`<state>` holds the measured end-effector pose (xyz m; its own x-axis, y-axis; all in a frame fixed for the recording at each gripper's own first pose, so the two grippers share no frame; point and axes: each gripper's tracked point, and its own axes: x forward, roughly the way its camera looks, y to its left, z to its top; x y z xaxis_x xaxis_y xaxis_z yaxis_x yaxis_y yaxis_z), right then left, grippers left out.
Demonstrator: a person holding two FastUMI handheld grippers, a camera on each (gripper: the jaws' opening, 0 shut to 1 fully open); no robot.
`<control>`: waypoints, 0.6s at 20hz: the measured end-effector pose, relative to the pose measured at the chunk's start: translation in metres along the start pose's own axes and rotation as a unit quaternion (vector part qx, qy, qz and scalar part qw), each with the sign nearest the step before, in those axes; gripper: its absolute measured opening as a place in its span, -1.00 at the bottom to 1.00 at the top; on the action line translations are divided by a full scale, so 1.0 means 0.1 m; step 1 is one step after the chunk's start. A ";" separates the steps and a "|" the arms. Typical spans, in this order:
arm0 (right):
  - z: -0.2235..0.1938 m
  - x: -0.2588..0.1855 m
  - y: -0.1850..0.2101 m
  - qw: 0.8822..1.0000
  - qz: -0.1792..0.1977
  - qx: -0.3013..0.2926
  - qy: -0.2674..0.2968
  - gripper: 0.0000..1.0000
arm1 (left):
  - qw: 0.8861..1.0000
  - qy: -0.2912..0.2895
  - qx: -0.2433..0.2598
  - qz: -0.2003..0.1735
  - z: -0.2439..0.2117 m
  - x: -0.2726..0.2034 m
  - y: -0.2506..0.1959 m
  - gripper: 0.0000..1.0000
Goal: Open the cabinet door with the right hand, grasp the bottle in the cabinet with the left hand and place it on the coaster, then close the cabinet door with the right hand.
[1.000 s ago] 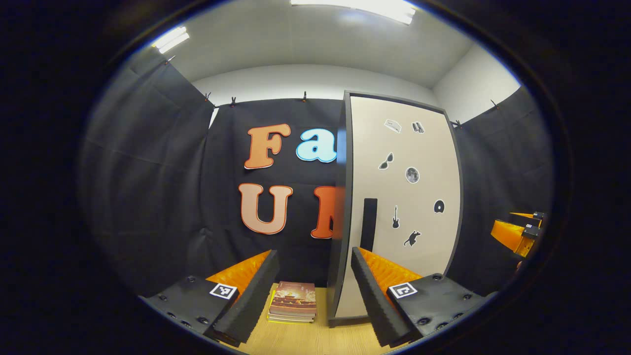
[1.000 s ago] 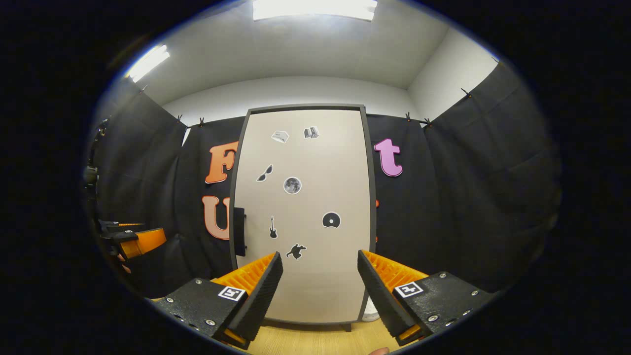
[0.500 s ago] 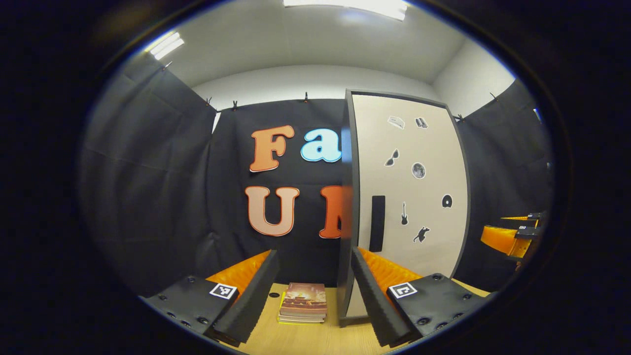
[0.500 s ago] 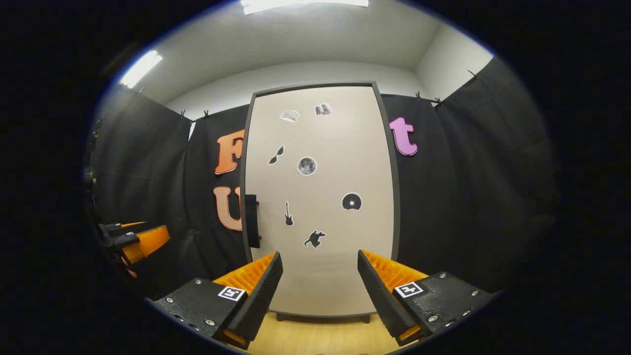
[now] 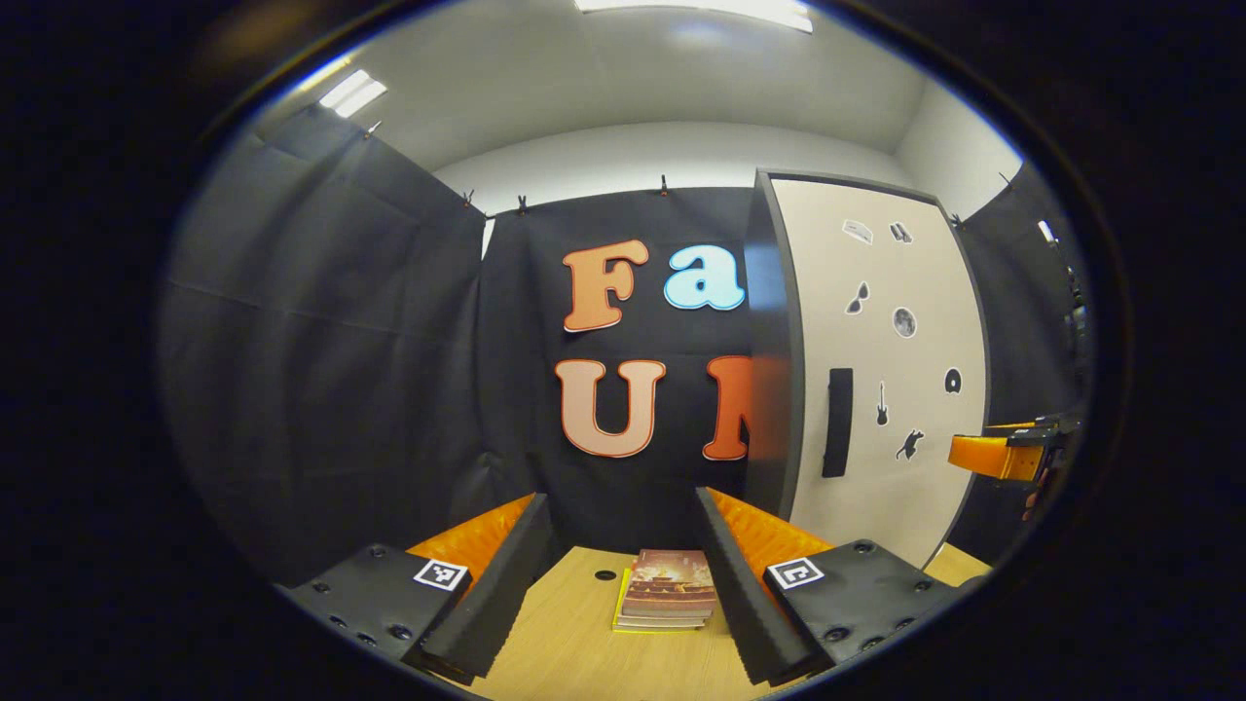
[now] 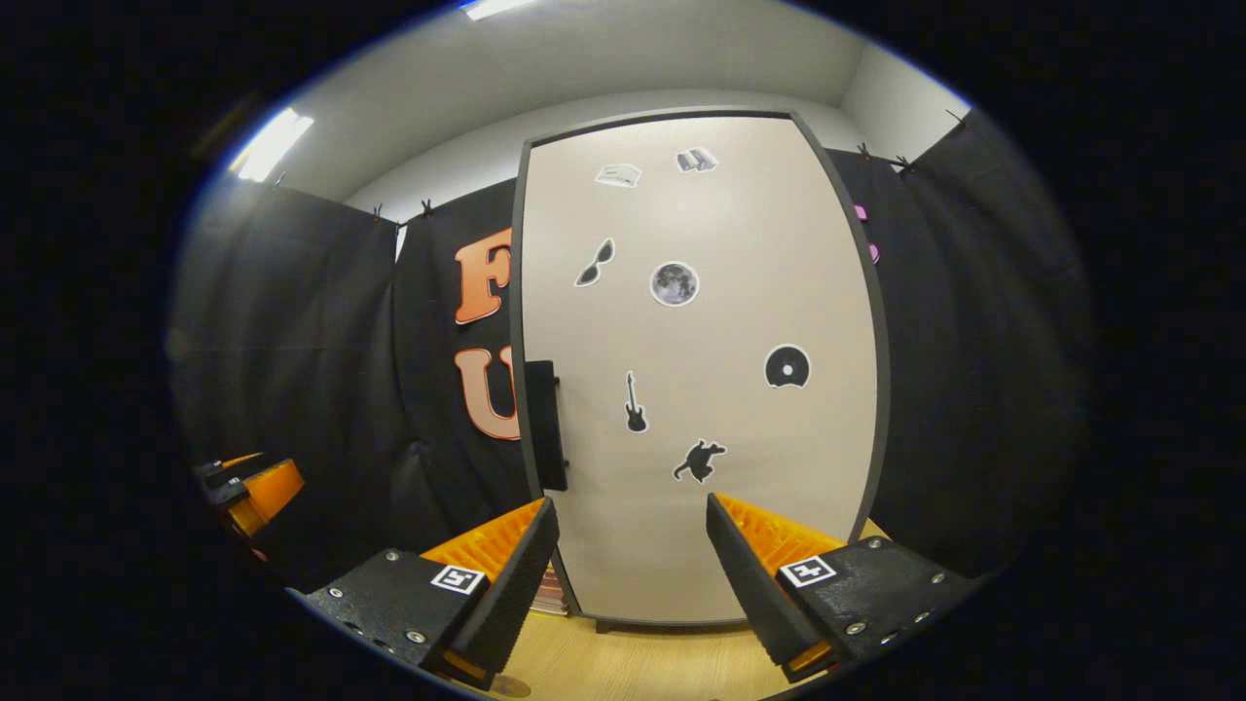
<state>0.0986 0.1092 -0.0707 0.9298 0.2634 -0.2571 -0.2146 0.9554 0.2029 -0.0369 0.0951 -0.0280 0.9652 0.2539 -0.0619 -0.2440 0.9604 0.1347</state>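
Right hand-held gripper (image 6: 631, 574): jaws spread wide, nothing between them, aimed straight at the cabinet door (image 6: 720, 389). Door is shut, flush in its dark frame, standing upright on the bench (image 6: 623, 662). Handle (image 6: 545, 424) is a dark vertical bar at the door's left edge, just above and slightly right of this gripper's left finger; no contact with it. Door face carries small black stickers (guitar, disc, moon, sunglasses, others). The bottle is behind the closed door, hidden; its position inside cannot be told. A small round object at the bottom edge of the right gripper view lies on the bench; too cut off to tell what it is. Left hand-held gripper (image 5: 623, 574): jaws also wide apart, empty, held off to the cabinet's left side, facing the booth wall. Between its fingers, farther off on the bench, lies a stack of books (image 5: 667, 589), near the cabinet's left side panel (image 5: 774, 360). The right gripper also shows at the right edge of the left gripper view, in front of the door.
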 end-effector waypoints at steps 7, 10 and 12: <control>0.09 0.57 0.42 0.999 0.016 -0.037 0.015 0.87 | 0.999 0.012 -0.006 0.047 -0.12 -0.08 0.46 0.92; 0.12 0.79 0.54 0.999 0.015 -0.043 0.021 0.82 | 0.998 0.020 -0.006 0.066 -0.18 -0.12 0.65 0.92; 0.13 0.93 0.60 0.999 0.011 -0.043 0.025 0.86 | 0.997 0.024 -0.005 0.077 -0.23 -0.15 0.74 0.92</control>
<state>0.1760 0.1889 -0.0703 0.9092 0.2880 -0.3006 -0.2609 0.9569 0.1277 -0.0715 0.1649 -0.0403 0.9104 0.4042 -0.0886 -0.3908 0.9102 0.1370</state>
